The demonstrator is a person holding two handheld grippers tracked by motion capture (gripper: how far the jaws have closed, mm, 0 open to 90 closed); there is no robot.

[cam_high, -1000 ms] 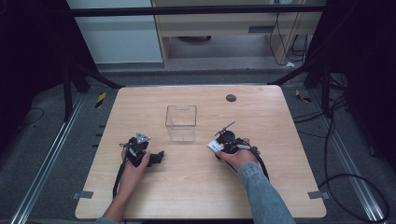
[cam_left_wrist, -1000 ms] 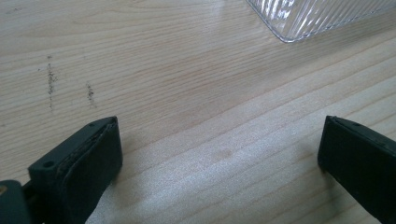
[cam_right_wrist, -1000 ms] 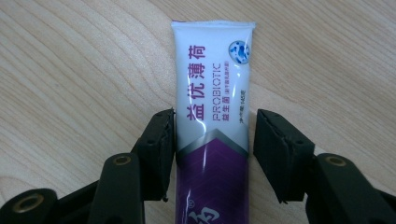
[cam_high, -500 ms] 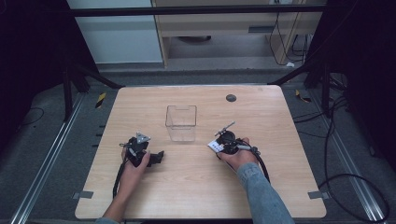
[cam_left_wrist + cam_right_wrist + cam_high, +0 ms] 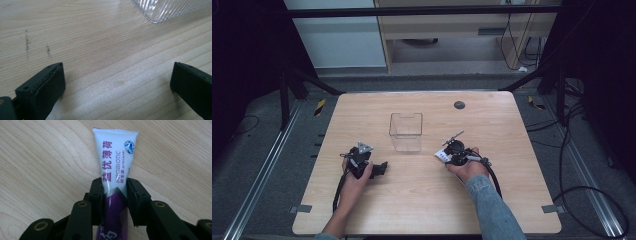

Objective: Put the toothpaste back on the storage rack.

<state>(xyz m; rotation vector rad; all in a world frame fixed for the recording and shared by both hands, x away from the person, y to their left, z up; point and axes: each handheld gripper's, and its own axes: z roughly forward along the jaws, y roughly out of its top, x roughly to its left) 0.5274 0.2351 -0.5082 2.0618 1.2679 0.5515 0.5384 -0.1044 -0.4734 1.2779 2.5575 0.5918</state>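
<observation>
In the right gripper view, the right gripper (image 5: 115,195) has just been closing its fingers (image 5: 96,195) and now clamps a white and purple toothpaste tube (image 5: 115,160), which lies on the wooden tabletop (image 5: 37,170) with its crimped end toward the top of the frame. In the high view this tube (image 5: 442,155) sits right of centre, near the clear plastic box (image 5: 406,131). At lower left, the left gripper (image 5: 379,168) rests on the tabletop with its fingers (image 5: 47,87) spread wide over bare wood.
</observation>
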